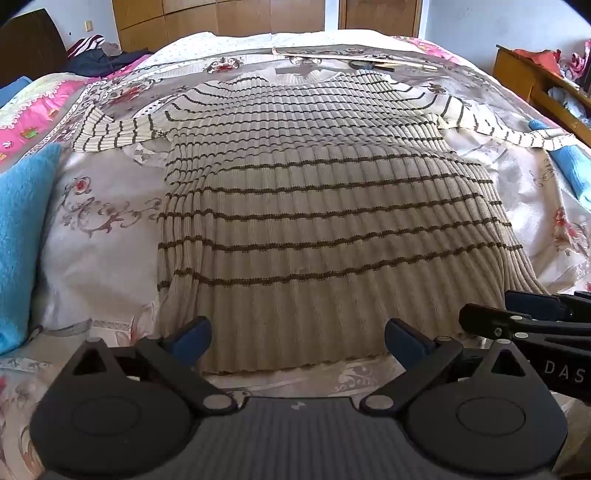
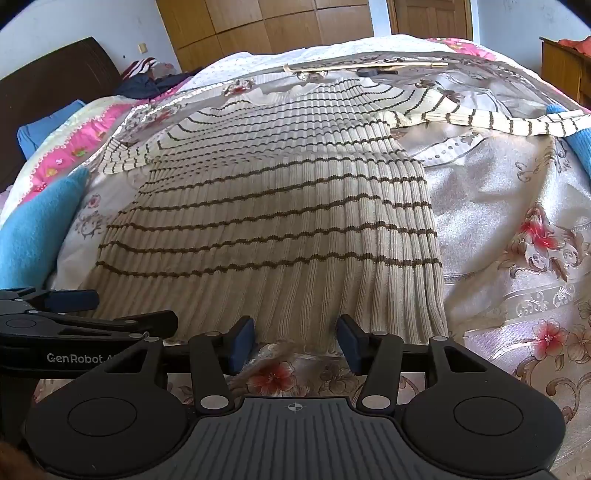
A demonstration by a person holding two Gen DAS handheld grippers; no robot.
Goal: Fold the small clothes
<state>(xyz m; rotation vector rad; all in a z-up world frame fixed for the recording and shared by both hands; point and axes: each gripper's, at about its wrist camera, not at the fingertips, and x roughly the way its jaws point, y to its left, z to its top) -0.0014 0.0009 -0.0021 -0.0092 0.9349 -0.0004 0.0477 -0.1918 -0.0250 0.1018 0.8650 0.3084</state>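
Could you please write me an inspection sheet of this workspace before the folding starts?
Surface: bed with a floral satin bedspread, lightly wrinkled.
Job's things: beige ribbed knit sweater with thin brown stripes, spread flat, sleeves out to both sides, hem nearest the grippers.
Clutter: blue fuzzy towels at both edges of the bed; thin wooden sticks and a small dark object beyond the collar; pile of dark clothes at the far left corner.
Grippers: left gripper open wide at the hem; right gripper open, narrower, at the hem; neither grips the cloth.
Cables: nothing seen.
Surroundings: wooden wardrobe doors, dark headboard, wooden shelf unit at right.
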